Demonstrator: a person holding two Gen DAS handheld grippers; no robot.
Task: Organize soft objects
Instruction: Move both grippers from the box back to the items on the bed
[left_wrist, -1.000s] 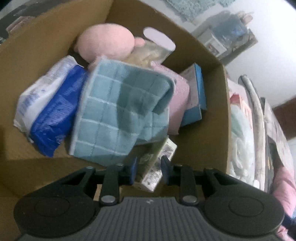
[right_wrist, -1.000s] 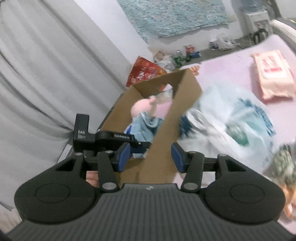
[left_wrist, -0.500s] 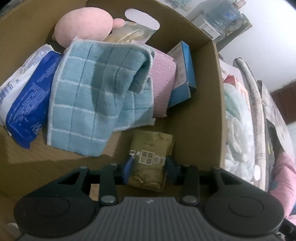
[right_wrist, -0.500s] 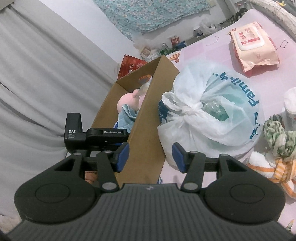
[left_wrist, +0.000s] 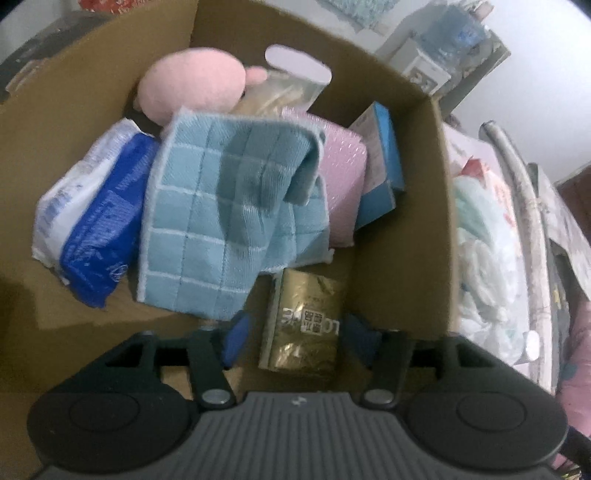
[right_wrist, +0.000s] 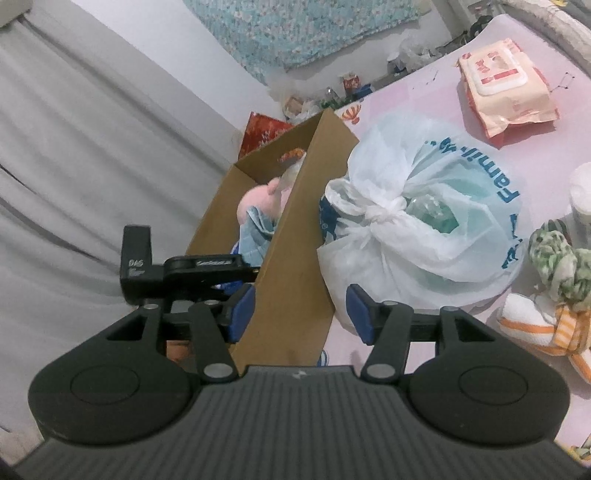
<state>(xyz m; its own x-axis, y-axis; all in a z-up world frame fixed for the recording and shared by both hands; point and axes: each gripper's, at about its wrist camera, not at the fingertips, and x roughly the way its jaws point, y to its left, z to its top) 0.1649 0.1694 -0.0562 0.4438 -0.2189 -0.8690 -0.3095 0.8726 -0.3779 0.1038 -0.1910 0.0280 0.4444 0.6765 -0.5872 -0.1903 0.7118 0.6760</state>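
Left wrist view: the left hand-held gripper (left_wrist: 293, 334), jaws just widened, straddles a gold packet (left_wrist: 304, 325) on the cardboard box (left_wrist: 402, 236) floor without pressing it, near the right wall. The right hand-held gripper (right_wrist: 301, 314) straddles the box wall (right_wrist: 295, 258), half open, holding nothing.

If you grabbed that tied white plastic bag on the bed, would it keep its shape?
Probably not. The white bag looks thin and crinkled, so it would likely sag. The knot offers a natural grab point. Its translucent skin may slip between fingers.
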